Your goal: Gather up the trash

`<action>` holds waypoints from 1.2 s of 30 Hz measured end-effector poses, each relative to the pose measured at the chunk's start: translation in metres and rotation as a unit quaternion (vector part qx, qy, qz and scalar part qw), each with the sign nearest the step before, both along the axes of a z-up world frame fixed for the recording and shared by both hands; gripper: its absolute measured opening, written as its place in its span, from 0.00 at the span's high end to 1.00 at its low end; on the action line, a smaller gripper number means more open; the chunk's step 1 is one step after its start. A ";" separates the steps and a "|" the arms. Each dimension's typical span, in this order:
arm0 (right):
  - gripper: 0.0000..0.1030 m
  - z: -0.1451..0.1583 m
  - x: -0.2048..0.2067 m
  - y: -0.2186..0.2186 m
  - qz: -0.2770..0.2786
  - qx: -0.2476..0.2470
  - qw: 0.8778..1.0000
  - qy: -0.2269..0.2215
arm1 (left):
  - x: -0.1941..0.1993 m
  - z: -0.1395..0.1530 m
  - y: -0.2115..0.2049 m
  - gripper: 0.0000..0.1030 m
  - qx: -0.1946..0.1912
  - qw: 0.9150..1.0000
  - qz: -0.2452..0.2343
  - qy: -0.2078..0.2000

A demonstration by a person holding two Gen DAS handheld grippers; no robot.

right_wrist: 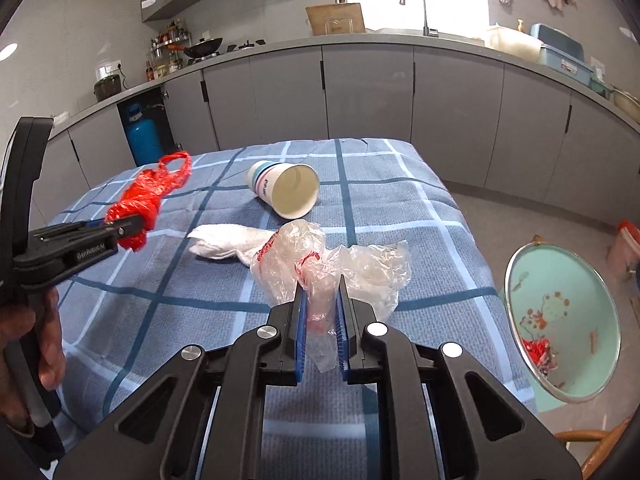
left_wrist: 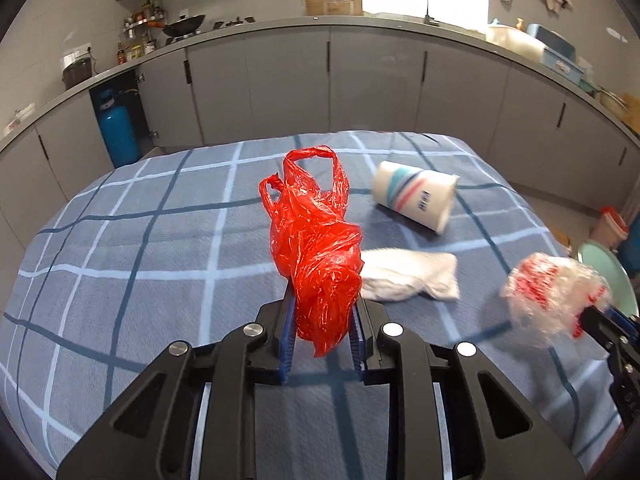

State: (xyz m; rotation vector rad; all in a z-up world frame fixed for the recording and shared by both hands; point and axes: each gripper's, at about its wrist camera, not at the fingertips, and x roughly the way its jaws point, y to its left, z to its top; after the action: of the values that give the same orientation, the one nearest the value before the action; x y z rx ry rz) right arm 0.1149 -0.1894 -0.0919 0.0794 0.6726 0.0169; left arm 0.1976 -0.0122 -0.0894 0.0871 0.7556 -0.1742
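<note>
My left gripper (left_wrist: 323, 300) is shut on a crumpled red plastic bag (left_wrist: 316, 240) and holds it above the blue checked tablecloth (left_wrist: 140, 248). It also shows in the right wrist view (right_wrist: 140, 204). My right gripper (right_wrist: 322, 292) is shut on a clear plastic bag with red print (right_wrist: 320, 264), also seen at the right edge of the left wrist view (left_wrist: 552, 296). A paper cup (right_wrist: 286, 192) lies on its side on the cloth. A crumpled white tissue (right_wrist: 228, 242) lies in front of it.
A mint-green enamel basin (right_wrist: 564, 320) with some scraps in it sits on a chair beyond the table's right edge. Grey kitchen cabinets (right_wrist: 360, 92) and a counter run behind the table. A blue gas cylinder (right_wrist: 142, 136) stands at the back left.
</note>
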 end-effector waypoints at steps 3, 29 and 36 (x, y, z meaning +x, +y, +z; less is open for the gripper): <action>0.87 0.003 -0.007 0.004 0.003 0.002 1.000 -0.004 | -0.015 0.002 -0.011 0.77 0.005 1.000 -0.016 -0.002; 0.87 0.010 -0.037 0.002 -0.003 0.023 0.999 -0.024 | -0.054 0.004 -0.034 0.77 0.019 0.999 -0.048 -0.007; 0.87 0.010 -0.040 -0.004 -0.008 0.027 0.999 -0.027 | -0.057 0.005 -0.040 0.77 0.022 0.998 -0.053 -0.009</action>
State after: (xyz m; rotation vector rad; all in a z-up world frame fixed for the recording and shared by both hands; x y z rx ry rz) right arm 0.0746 -0.1931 -0.0814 0.1365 0.6184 0.0214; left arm 0.1401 -0.0525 -0.0848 0.1705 0.7368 -0.2584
